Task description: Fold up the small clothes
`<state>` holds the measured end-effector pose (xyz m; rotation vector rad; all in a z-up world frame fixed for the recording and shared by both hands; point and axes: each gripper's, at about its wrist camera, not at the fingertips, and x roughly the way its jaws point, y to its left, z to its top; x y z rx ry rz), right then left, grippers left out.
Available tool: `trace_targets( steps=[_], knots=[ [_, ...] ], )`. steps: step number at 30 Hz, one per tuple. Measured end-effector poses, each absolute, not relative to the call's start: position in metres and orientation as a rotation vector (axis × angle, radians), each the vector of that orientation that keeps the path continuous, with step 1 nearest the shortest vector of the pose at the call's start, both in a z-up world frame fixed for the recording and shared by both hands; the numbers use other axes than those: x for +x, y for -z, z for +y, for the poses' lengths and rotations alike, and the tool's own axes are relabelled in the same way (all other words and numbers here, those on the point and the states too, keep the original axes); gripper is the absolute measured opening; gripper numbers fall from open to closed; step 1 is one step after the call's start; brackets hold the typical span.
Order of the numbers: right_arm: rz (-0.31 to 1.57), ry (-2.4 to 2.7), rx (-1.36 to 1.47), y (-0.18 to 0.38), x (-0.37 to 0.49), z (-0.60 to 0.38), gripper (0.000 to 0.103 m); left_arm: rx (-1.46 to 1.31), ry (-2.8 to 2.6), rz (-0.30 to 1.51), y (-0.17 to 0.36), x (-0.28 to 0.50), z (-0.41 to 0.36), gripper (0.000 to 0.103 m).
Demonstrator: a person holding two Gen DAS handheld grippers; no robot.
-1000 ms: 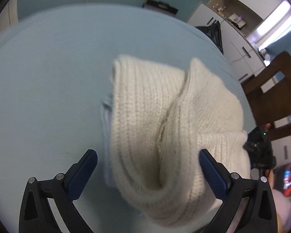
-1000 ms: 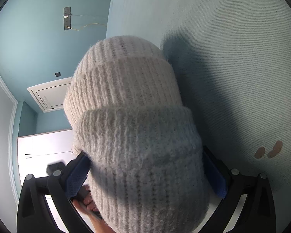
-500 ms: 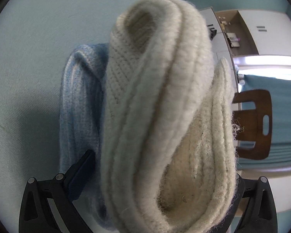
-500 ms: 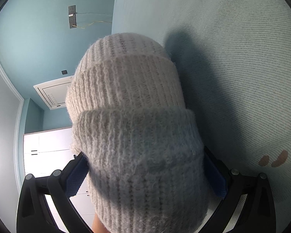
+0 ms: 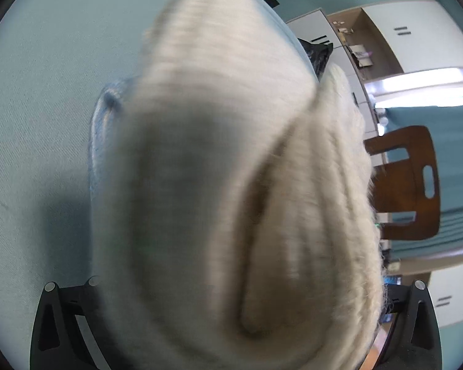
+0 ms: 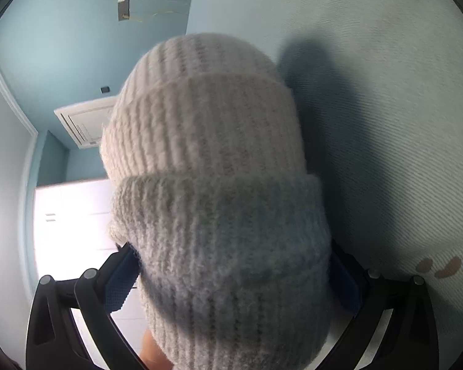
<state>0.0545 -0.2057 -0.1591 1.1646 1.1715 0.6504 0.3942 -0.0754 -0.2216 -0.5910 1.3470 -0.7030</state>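
Knitwear fills both of your views. Your right claw [image 6: 231, 280] grips a cream ribbed hat [image 6: 213, 154] by its cuffed end: the blue pads [image 6: 120, 280] press in on either side of the knit, and the hat stands out ahead of the claw, its rounded crown farthest from the camera. Beside it lies the pale blue worktop [image 6: 385, 123], where the hat throws a dark shadow, and two small brown marks [image 6: 438, 268] sit near the right finger.

Your left claw [image 5: 231, 302] is almost wholly hidden. The hat [image 5: 225, 169] hangs blurred and very close to that lens, bunched in folds, and covers the space between the fingers; only the black finger bases show at the lower corners. You cannot tell from this view whether that claw is closed on the knit or standing wide. A strip of light blue knit [image 5: 100, 129] peeks out along the hat's left edge, over the worktop [image 5: 40, 123]. A brown chair [image 5: 407, 185] stands at the right.
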Motion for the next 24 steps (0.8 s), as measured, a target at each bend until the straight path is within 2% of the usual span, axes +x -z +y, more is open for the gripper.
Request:
trace_targets(
  steps=[5,9,15,20,24],
  knots=[
    [1.145,-0.656,0.872,0.113,0.066,-0.176,0.102,-0.614,0.713,1.275,0.214,0.393,-0.075,0.103],
    [1.053,-0.693,0.712,0.065,0.082,-0.158,0.101,-0.676,0.717,1.183,0.197,0.402,-0.07,0.103],
    [0.939,-0.723,0.551,-0.002,0.138,-0.137,0.101,-0.7,0.648,1.083,0.166,0.457,-0.069,0.103],
    [0.934,-0.701,0.541,-0.016,0.206,-0.126,0.101,-0.72,0.536,1.099,0.174,0.511,-0.071,0.103],
    [1.031,-0.617,0.564,0.013,0.245,-0.116,0.101,-0.716,0.497,1.191,0.209,0.535,-0.078,0.103]
  ],
)
